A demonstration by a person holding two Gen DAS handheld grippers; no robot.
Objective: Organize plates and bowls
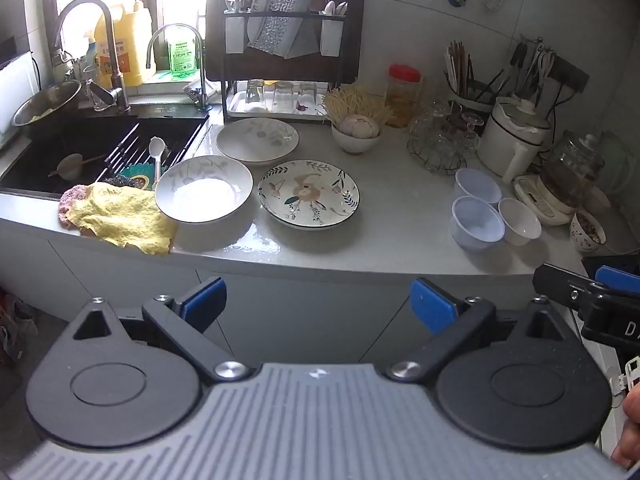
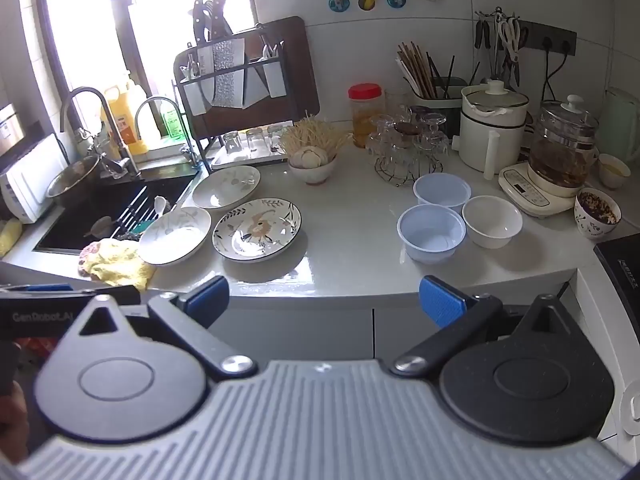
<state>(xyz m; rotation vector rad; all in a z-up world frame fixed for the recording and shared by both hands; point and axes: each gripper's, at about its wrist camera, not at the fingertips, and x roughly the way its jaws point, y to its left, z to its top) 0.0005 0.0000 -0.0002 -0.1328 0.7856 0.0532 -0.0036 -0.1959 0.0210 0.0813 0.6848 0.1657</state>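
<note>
Three shallow plates lie on the grey counter: a flower-patterned plate (image 1: 308, 193) (image 2: 257, 229), a pale leaf-print plate (image 1: 204, 188) (image 2: 174, 234) next to the sink, and a second pale plate (image 1: 257, 140) (image 2: 226, 187) behind them. To the right stand two translucent bluish bowls (image 1: 477, 221) (image 2: 431, 232), (image 1: 478, 186) (image 2: 441, 193) and a white bowl (image 1: 520, 221) (image 2: 492, 220). My left gripper (image 1: 318, 305) is open, empty, held off the counter's front edge. My right gripper (image 2: 325, 301) is open and empty too, also short of the counter.
A black sink (image 1: 96, 148) with a spoon lies at left, a yellow cloth (image 1: 120, 216) at its corner. A dish rack with glasses (image 1: 280, 96), a garlic bowl (image 1: 356, 132), a glass stand (image 2: 408, 148), a white cooker (image 2: 492, 132), a glass kettle (image 2: 560, 148) line the back.
</note>
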